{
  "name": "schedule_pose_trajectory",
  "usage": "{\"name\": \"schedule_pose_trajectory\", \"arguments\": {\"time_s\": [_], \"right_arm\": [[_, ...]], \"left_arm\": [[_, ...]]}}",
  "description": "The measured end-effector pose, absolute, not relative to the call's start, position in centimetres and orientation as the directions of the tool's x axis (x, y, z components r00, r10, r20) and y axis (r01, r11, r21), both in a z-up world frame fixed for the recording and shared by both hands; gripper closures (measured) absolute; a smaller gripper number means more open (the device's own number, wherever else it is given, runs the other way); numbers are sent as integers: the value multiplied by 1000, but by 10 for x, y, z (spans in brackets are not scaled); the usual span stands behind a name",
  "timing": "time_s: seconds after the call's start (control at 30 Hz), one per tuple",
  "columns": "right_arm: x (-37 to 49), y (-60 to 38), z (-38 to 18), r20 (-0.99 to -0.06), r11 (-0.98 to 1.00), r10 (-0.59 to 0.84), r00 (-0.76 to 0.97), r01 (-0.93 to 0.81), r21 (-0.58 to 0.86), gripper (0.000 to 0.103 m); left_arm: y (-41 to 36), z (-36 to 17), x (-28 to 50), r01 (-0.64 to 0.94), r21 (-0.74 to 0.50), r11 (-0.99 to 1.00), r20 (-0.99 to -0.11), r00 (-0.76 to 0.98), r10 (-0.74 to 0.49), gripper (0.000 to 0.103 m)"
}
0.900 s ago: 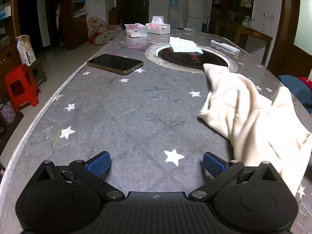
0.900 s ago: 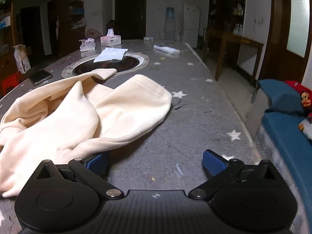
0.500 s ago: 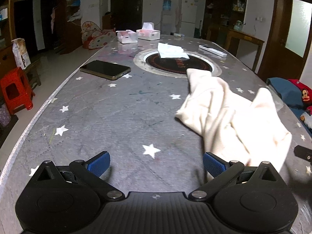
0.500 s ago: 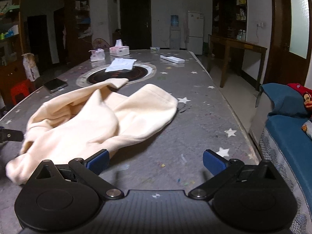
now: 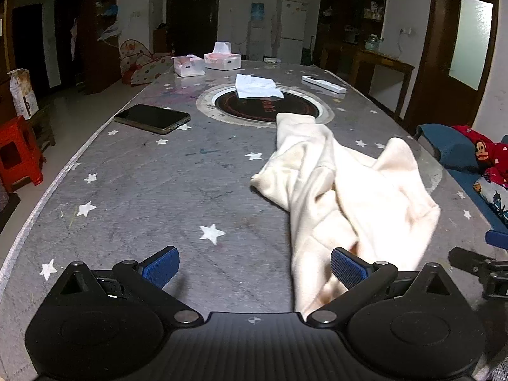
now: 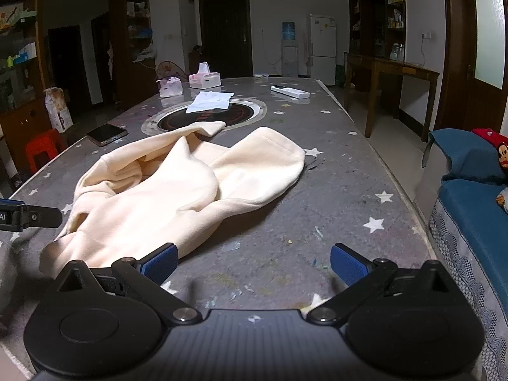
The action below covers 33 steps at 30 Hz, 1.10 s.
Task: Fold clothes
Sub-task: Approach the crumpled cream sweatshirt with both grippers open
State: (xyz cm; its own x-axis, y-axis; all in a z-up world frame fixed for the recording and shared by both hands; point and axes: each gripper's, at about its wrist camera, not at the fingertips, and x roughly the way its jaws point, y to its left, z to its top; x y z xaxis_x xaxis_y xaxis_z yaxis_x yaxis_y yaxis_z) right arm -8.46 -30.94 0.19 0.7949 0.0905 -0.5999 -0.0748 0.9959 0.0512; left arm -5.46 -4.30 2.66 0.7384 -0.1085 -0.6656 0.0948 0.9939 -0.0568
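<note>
A crumpled cream garment (image 5: 346, 197) lies on the grey star-patterned table (image 5: 158, 190); it also shows in the right wrist view (image 6: 177, 190). My left gripper (image 5: 254, 265) is open and empty, its right pad (image 5: 346, 268) against the garment's near end. My right gripper (image 6: 252, 262) is open and empty over bare table, its left pad (image 6: 160, 262) beside the garment's near edge. The right gripper's tip shows at the right edge of the left wrist view (image 5: 485, 265); the left gripper's tip shows at the left edge of the right wrist view (image 6: 28, 217).
A phone (image 5: 152, 118) lies at the left. A round inset hob (image 5: 263, 108) with a white cloth (image 5: 257, 86) sits mid-table. Two tissue boxes (image 5: 222, 60) and a remote (image 5: 324, 84) lie farther back. A blue sofa (image 6: 470, 203) stands right of the table, a red stool (image 5: 17, 155) left.
Both grippers have drawn back toward the near end of the table. The left view has swung right, bringing the garment's near end against its right pad. Both stayed open.
</note>
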Motion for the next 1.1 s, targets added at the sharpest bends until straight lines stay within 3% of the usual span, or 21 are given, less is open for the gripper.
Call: {"name": "schedule_pose_trajectory", "arguments": {"time_s": [1.1], "right_arm": [[-109,-290,10,-580,990,138,803,-124,63,0]], "left_arm": [[-69,31,-86,164,-64,984,-665,728,-164,0]]}}
